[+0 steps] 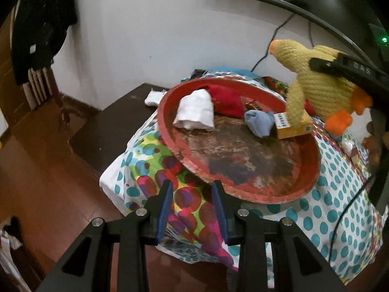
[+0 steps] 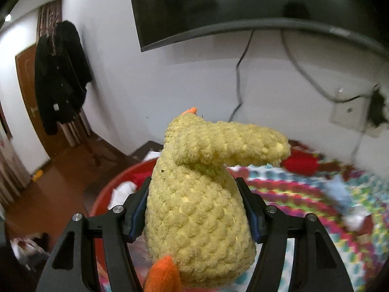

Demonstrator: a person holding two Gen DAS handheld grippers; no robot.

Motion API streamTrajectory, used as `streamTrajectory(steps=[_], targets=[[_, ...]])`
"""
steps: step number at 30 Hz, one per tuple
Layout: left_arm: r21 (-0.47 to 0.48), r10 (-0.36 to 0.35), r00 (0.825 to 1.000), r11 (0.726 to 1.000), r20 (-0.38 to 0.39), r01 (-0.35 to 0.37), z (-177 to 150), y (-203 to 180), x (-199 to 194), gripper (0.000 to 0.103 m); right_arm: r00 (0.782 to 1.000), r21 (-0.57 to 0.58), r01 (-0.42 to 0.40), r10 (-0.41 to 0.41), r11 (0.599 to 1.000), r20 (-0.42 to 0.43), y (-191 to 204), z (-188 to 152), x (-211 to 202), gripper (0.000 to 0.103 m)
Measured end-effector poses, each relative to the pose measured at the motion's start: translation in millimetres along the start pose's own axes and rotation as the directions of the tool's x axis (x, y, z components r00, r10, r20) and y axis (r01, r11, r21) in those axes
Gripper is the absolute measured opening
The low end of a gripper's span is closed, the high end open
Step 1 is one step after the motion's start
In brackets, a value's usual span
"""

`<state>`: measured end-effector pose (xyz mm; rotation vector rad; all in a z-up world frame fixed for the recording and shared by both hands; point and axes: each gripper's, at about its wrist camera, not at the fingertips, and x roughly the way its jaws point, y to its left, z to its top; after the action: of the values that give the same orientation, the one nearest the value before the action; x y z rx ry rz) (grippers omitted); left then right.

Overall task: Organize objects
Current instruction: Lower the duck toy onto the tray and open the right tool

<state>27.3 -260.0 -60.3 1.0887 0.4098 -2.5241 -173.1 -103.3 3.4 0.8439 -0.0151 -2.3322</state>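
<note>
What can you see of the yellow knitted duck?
The yellow knitted duck is a chunky crocheted plush with an orange beak and orange feet. The right gripper is shut on its body, holding it in the air, tilted, above the red basin. One long limb hangs toward the yellow box.

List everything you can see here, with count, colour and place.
Basin: one, red, on the spotted cloth.
Cloth: one, spotted, under the basin.
Duck: one, yellow with orange feet, held above the basin.
White bundle: one, in the basin.
Red bundle: one, in the basin.
Blue sock: one, in the basin.
Box: one, yellow, in the basin.
TV: one, black, on the wall.
Coat: one, black, hanging by the door.
Left tongs: open, empty.
Right tongs: gripping the duck.
</note>
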Motion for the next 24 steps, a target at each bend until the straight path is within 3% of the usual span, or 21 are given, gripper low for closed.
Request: streamTrajectory(steps=[7, 10, 13, 14, 15, 17, 20, 22, 24], targets=[[-0.031, 0.046, 0.999, 0.998, -0.001, -0.046, -2, 17, 6, 0.034, 0.991, 0.176, -0.065, 0.085, 0.982, -0.108, -6, -17, 64, 0.063], [-0.045, 0.026, 1.0, 0.999, -0.012, -0.026, -2, 17, 9, 0.034, 0.982, 0.192, -0.032, 0.066, 0.981, -0.177, -10, -27, 78, 0.066], [-0.02, 0.034, 0.999, 0.999, -0.023, -0.034, -3, 11, 11, 0.034, 0.988, 0.071, 0.039, -0.028, 0.997, -0.15, -9, -23, 58, 0.074], [-0.02, 0.031, 0.999, 0.999, -0.027, -0.032, -3, 9, 11, 0.034, 0.989, 0.035, 0.082, -0.077, 0.996, -0.126, -10, -19, 45, 0.087], [-0.033, 0.017, 0.999, 0.999, -0.036, -0.018, -3, 9, 10, 0.034, 0.989, 0.034, 0.092, -0.088, 0.995, -0.117, -12, -20, 36, 0.09], [-0.066, -0.019, 1.0, 0.998, -0.005, 0.019, 0, 8, 1, 0.034, 0.993, 0.036, 0.085, -0.081, 0.996, -0.089, -18, -18, 11, 0.092], [0.026, 0.007, 0.999, 1.0, 0.045, -0.009, 0, -4, -6, 0.037, 0.989, -0.004, 0.098, -0.098, 0.995, -0.113, -30, -24, -20, 0.093], [0.037, 0.033, 0.999, 0.999, 0.029, -0.034, -2, -6, -2, 0.038, 0.982, -0.039, 0.155, -0.158, 0.987, -0.1, -46, -35, -40, 0.093], [0.011, -0.005, 1.0, 1.0, -0.001, 0.006, -6, -5, 3, 0.038, 0.967, -0.06, 0.239, -0.243, 0.969, -0.079, -72, -51, -60, 0.094]])
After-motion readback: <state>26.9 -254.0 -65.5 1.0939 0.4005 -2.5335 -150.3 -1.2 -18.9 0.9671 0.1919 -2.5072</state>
